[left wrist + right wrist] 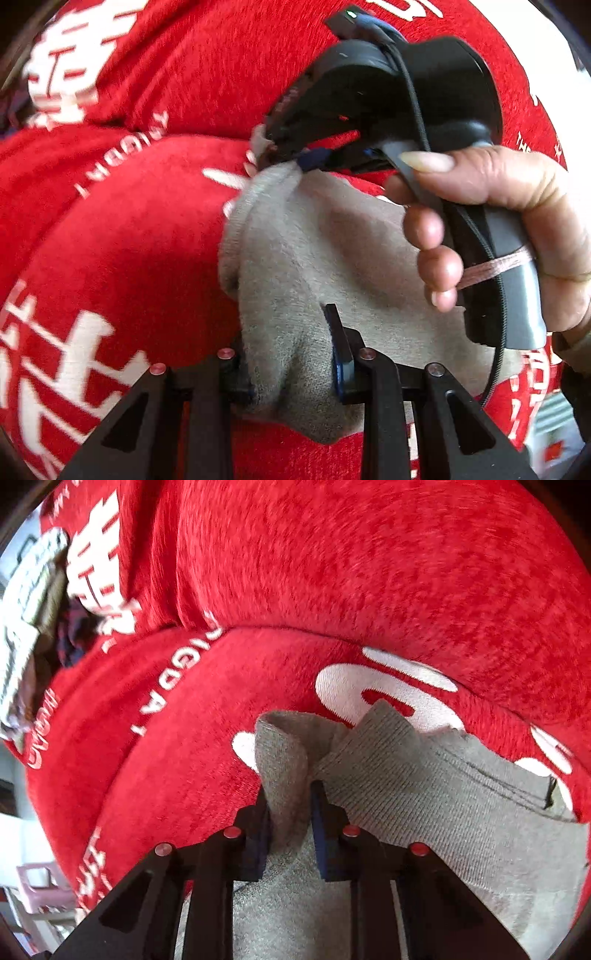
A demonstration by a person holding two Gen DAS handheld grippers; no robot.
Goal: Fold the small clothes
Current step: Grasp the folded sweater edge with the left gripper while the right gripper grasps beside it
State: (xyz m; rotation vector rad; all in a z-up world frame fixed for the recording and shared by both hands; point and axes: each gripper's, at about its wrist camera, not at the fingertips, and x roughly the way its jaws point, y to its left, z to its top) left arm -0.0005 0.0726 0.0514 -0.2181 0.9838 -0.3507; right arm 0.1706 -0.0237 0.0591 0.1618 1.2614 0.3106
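Note:
A small grey sock (295, 266) lies on a red blanket with white lettering (140, 236). My left gripper (291, 354) is shut on a bunched fold of the sock at its near end. The right gripper (280, 151), held in a hand (509, 206), pinches the sock's far end. In the right wrist view the right gripper (290, 812) is shut on a raised fold of the grey sock (424, 794), whose ribbed cuff spreads to the right over the red blanket (332, 572).
The red blanket is rumpled, with a deep crease across the middle (221, 627). At the left edge of the right wrist view are a pale patterned object (29, 609) and a pink box (40, 882) beyond the blanket.

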